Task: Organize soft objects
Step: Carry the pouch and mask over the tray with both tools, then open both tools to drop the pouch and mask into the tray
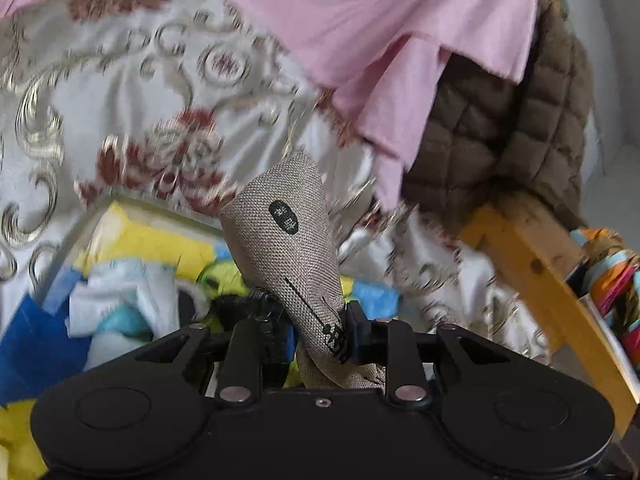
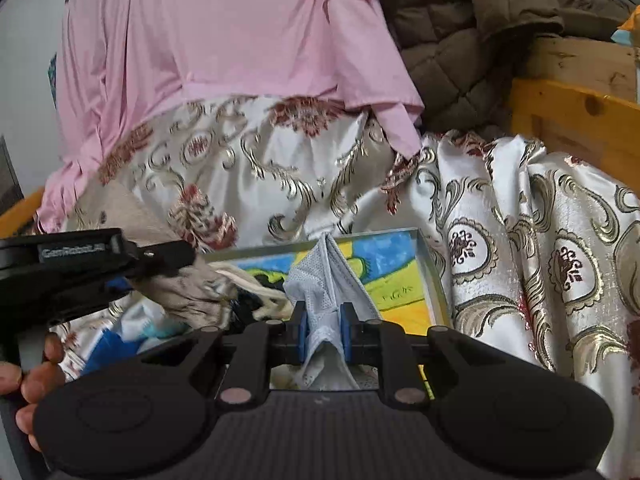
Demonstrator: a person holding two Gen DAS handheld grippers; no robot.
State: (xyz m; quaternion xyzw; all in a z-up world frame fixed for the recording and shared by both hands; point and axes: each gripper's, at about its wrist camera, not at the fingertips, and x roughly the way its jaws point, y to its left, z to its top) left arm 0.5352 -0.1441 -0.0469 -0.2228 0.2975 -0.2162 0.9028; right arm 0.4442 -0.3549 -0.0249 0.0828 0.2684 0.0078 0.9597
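My left gripper (image 1: 318, 330) is shut on a beige woven cloth (image 1: 290, 240) with black print, held up over a box (image 1: 120, 216) with a yellow and blue picture lining. The box holds several soft pieces in white, blue and yellow. My right gripper (image 2: 324, 328) is shut on a pale grey-blue perforated cloth (image 2: 328, 276) above the same box (image 2: 428, 260). In the right wrist view the left gripper (image 2: 160, 264) shows at the left with the beige cloth (image 2: 188, 292) hanging from it.
A white satin bedcover with gold and red pattern (image 2: 540, 240) lies around the box. A pink sheet (image 2: 224, 40) and a brown quilted jacket (image 2: 460, 48) lie behind. A wooden bed frame (image 2: 576, 116) runs along the right.
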